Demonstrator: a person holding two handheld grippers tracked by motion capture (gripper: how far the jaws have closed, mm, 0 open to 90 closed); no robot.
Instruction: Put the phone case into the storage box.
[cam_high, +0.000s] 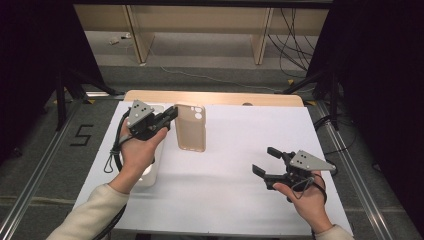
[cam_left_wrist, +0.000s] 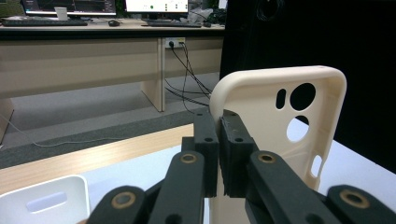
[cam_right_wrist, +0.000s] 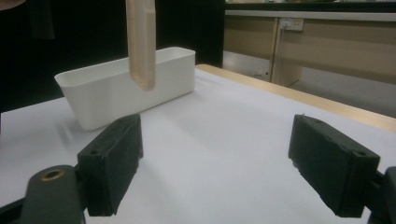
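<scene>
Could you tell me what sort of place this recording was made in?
Most likely an office or lab set up for recording. Desks with monitors and a keyboard stand behind, cables trail across the floor, and the white table sits between black curtains.

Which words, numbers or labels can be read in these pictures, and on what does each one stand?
"5": black figure marked on the grey floor left of the table.
Monitor screens on the far desk, left gripper view: text too small and blurred to read.
Phone case, white bin: no text seen.
</scene>
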